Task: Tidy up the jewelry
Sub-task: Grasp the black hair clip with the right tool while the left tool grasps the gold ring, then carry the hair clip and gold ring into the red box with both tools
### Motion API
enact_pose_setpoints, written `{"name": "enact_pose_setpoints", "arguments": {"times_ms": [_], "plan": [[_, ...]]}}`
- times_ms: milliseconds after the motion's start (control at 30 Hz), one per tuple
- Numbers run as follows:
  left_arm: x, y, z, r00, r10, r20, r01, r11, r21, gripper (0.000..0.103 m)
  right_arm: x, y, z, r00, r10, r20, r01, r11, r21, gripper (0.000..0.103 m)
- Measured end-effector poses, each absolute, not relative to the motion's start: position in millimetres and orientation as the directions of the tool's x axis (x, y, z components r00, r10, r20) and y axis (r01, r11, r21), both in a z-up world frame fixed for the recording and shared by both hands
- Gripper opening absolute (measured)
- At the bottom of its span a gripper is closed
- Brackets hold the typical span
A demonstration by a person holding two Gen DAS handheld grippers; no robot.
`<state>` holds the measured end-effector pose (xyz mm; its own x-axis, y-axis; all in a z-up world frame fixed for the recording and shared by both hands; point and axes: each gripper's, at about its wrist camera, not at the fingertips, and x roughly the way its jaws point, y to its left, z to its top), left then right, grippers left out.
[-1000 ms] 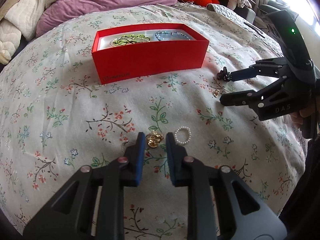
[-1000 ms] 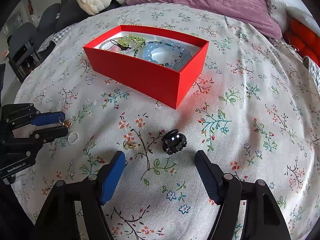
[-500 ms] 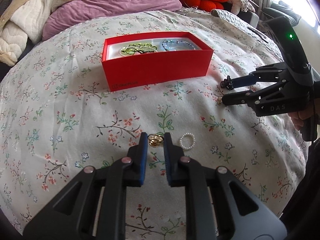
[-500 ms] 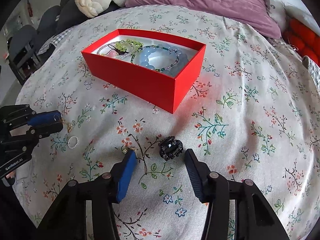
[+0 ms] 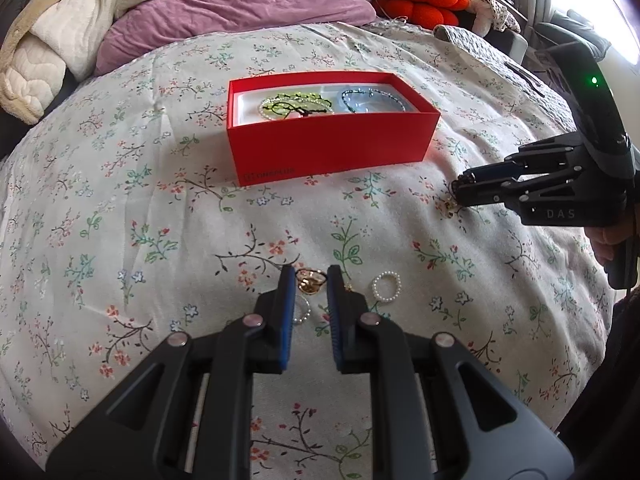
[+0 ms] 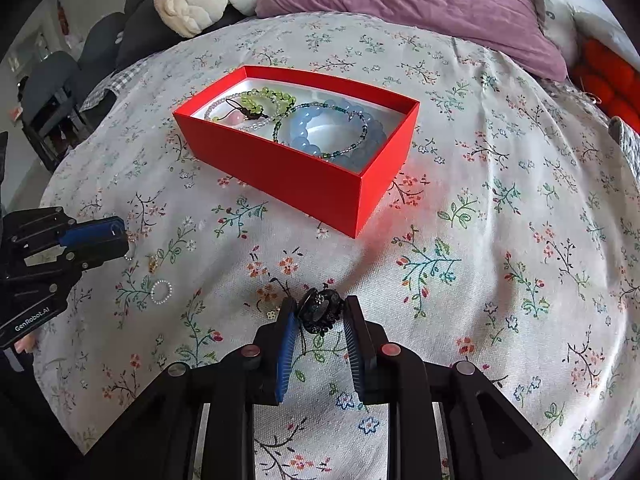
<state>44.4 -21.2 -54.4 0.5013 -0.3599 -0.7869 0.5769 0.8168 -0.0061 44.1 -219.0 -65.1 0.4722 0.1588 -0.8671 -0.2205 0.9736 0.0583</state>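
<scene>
Left gripper (image 5: 307,280) nearly shut, pads clamped on a gold ring (image 5: 309,281) at the fingertips, ring lifted just clear of the floral bedspread (image 5: 160,208). Right gripper (image 6: 319,314) jaws closing, black hair claw clip (image 6: 320,311) sits between the blue pads (image 6: 287,344), both pads look to be touching it; clip is at the tips, on or barely off the cloth, can't tell which. Just right of the left gripper: 1 white pearl-bead ring (image 5: 386,286) flat on the bedspread; a second small beaded ring (image 5: 303,312) lies partly under the left finger. Small gold piece (image 6: 152,265) on the cloth near the left gripper's tip in the right wrist view. Farther out, open red box (image 6: 320,184) sits mid-bed, holding a blue bead bracelet (image 6: 308,136), a green bead bracelet (image 6: 268,98) and a dark green bead strand (image 6: 320,110). Purple duvet (image 5: 240,0) behind the box.
</scene>
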Motion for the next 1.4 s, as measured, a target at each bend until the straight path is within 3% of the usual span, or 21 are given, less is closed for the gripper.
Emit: {"name": "enact_pose_setpoints", "arguments": {"times_ms": [933,1400], "plan": [[80.2,-28.5,1.4,0.561,-0.36,-0.746,0.459,0.885,-0.081,0.017,55.0,-220.2,4.6,0.563,0.231,-0.794,-0.144,0.973,0.181,0.024],[121.7,-51.8,0.7,0.585,-0.334,-0.739,0.379,0.918,-0.115,0.017,89.1,-215.4,6.3,0.592,0.257,-0.764,-0.023,0.953,0.302,0.024]]}}
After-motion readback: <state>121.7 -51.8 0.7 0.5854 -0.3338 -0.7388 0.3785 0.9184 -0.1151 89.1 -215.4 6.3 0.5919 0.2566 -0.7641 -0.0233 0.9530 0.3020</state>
